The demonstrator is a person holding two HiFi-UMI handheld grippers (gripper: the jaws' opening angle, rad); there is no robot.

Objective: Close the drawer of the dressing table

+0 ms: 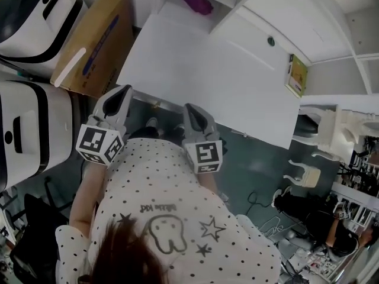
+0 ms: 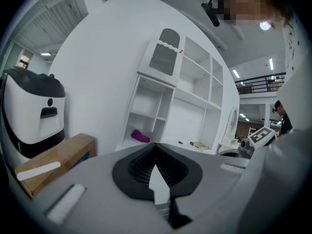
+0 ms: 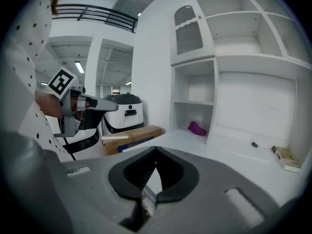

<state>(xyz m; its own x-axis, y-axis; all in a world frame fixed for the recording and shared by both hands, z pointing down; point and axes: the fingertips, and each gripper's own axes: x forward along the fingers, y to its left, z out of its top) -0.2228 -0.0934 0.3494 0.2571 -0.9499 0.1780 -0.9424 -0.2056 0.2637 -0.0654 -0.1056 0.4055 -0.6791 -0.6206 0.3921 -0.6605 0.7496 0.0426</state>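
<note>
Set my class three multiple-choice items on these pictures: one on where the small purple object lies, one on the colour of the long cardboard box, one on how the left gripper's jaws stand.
1. Where does the small purple object lie?
A. on a chair seat
B. in a bottom compartment of the white shelf unit
C. on the floor

2. What colour is the long cardboard box?
A. brown
B. green
C. red

3. How do the jaws of the left gripper stand?
A. wide apart
B. clamped on a book
C. together, with nothing between

Answers:
1 B: both gripper views show it inside the lowest open compartment.
2 A: its sides are plain brown in all three views.
3 C: in the left gripper view the tips meet and hold nothing.
</note>
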